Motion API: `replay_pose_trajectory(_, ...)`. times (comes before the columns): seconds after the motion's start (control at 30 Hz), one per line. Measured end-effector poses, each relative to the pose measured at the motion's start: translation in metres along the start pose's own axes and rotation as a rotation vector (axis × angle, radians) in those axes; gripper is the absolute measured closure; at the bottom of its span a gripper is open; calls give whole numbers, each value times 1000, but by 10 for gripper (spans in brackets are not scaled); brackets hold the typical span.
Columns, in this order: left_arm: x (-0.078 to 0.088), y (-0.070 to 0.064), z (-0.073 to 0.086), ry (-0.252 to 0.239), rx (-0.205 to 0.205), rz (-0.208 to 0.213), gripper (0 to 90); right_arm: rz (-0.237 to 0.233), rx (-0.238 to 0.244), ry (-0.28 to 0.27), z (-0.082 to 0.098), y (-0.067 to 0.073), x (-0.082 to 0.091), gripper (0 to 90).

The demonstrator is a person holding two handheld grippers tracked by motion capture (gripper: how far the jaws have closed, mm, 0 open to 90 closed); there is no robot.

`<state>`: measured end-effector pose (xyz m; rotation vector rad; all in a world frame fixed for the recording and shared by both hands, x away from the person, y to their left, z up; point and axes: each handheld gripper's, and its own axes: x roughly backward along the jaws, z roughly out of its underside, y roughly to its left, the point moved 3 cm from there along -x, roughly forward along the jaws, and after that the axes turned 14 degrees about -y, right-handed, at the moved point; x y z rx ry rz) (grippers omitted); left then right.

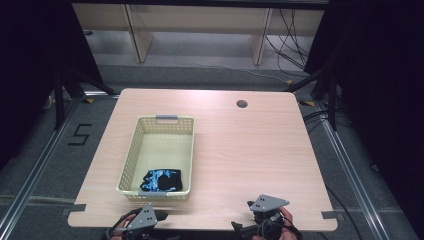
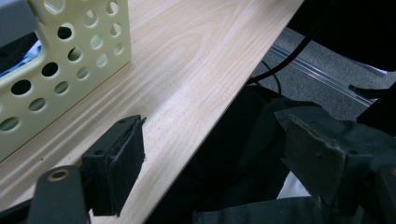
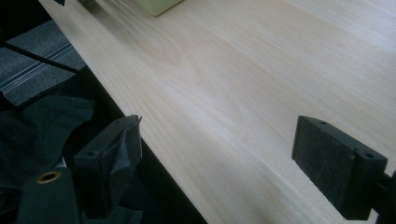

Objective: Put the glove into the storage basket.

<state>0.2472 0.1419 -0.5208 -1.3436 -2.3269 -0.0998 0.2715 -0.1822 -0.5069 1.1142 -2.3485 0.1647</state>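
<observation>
A round hole (image 1: 242,104) is set into the wooden table (image 1: 260,155) toward one o'clock. A "5" (image 1: 80,135) is marked on the grey floor (image 1: 210,75) at nine o'clock. Cables (image 1: 292,47) are seen trailing beside pale wooden panels (image 1: 200,22) at twelve o'clock.

Bright table, dark surroundings

Light falls from overhead onto the table (image 1: 240,150), palest toward its far edge, while the black curtains (image 1: 30,50) beside it stay nearly featureless. The basket (image 1: 165,125) casts only a faint shadow on the table. In both gripper views the near jaws are soft and slightly blurred, and the wood grain close to them looks smeared.
</observation>
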Motion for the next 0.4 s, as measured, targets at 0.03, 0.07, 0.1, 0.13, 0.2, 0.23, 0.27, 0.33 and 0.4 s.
replay_pose_trajectory(0.03, 0, 0, 0, -1, 1, 0, 200, -2, 4, -2, 0, 0, 0, 168)
replay_pose_trajectory(0.07, -1, 0, 0, -7, 3, -2, 200, -9, 5, -3, 0, 0, -1, 168)
replay_pose_trajectory(0.1, -2, -1, 0, -18, 12, -11, 200, -10, 6, -4, 0, -1, -1, 168)
replay_pose_trajectory(0.13, -2, -2, 0, -24, 23, 2, 201, -8, 6, -3, 0, -1, -1, 168)
replay_pose_trajectory(0.2, -2, -2, 0, -24, 21, 3, 201, -10, 9, -1, 0, -1, -1, 168)
replay_pose_trajectory(0.23, -2, -2, 0, -24, 19, 2, 201, -11, 8, -1, 0, -1, -1, 168)
replay_pose_trajectory(0.27, -2, -2, 0, -26, 20, 2, 201, -10, 8, -5, 0, -1, -2, 168)
replay_pose_trajectory(0.33, -1, -2, -1, -27, 25, 6, 200, -10, 8, -5, 0, -1, -2, 168)
replay_pose_trajectory(0.4, 0, 0, -1, 2, 8, 7, 199, -12, 10, 0, 0, -1, -2, 168)
